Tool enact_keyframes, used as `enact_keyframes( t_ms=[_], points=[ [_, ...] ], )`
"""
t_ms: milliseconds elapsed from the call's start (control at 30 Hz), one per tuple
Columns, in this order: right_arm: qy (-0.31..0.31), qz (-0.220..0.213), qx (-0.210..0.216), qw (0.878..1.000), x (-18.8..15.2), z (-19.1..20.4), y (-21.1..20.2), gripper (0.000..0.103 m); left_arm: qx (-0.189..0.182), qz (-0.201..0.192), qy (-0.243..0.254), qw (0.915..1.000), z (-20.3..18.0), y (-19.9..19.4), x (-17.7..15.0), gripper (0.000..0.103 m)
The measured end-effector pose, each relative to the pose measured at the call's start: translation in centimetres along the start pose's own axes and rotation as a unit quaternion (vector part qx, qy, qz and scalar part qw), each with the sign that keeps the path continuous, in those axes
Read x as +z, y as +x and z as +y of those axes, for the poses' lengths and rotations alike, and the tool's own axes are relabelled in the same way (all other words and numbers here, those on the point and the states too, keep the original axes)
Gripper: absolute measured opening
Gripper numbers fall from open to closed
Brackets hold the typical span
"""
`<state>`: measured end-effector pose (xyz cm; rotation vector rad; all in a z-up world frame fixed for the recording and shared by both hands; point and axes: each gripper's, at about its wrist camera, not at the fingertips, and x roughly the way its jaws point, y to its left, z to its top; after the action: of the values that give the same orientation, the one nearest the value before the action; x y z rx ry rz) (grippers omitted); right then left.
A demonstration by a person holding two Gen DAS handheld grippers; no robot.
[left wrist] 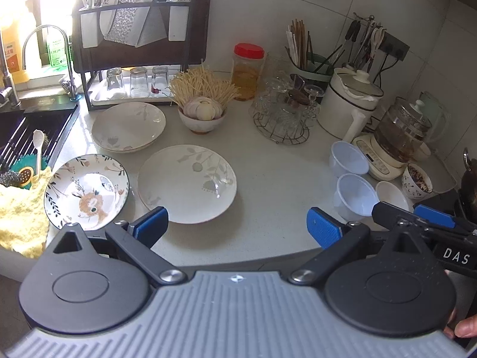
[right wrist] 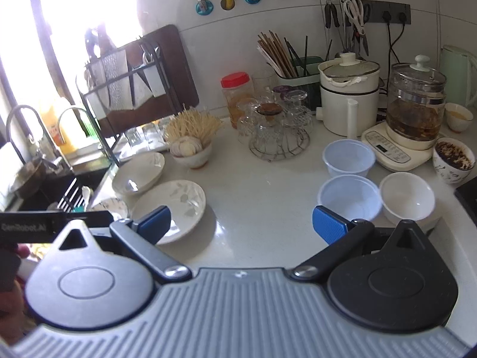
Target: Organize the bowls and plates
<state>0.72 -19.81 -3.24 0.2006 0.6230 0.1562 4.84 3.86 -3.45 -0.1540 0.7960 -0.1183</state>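
I am holding my left tongs [left wrist: 237, 223] spread wide with nothing between the blue pads, hovering over the near edge of the desk [left wrist: 277, 179]. Just ahead of them the leaf-patterned plate [left wrist: 187, 182] is lying flat, and the deer plate [left wrist: 86, 189] is sitting just beside it on the left, near the yellow cloth [left wrist: 22, 217]. Farther back, two more leaf plates are resting as a stack [left wrist: 128, 126], near the bowl of garlic [left wrist: 202, 116].

I am keeping my right tongs [right wrist: 241, 226] wide apart too, gripping nothing. Right beyond their right pad, the near plastic bowl [right wrist: 350, 198] is standing just beside the white ceramic bowl [right wrist: 407, 195], with the far plastic bowl [right wrist: 348, 156] just behind it. All three are sitting upright and apart from the plates, which are lying well over on the left of the desk. A patterned bowl [right wrist: 454, 159] filled with something dark is standing at the right, near the glass kettle [right wrist: 417, 110] on its base. The wire rack of glasses [right wrist: 275, 131] is sitting toward the back, between the two groups.
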Motion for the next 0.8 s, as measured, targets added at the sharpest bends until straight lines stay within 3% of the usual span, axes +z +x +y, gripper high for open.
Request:
enact_keyframes(
  t_ms=[333, 500, 633, 800],
  points=[
    [0.009, -0.008, -0.009, 1.000, 1.5, 4.0, 3.3, 0.103, -0.020, 0.001, 0.007, 0.9998, 4.9, 2.4, 3.4, 0.101],
    [0.016, -0.009, 0.014, 1.000, 1.8, 5.9, 4.8, 0.103, -0.034, 0.013, 0.017, 0.9992, 7.5, 3.5, 4.8, 0.101],
    [0.016, 0.001, 0.008, 1.000, 1.8, 7.4, 6.1, 0.103, -0.026, 0.016, 0.038, 0.9988, 9.7, 4.3, 5.4, 0.101],
    [0.027, 0.016, 0.001, 1.000, 1.2, 9.6, 7.8, 0.103, -0.038, 0.031, 0.028, 0.9984, 13.2, 5.4, 5.6, 0.101]
  ],
)
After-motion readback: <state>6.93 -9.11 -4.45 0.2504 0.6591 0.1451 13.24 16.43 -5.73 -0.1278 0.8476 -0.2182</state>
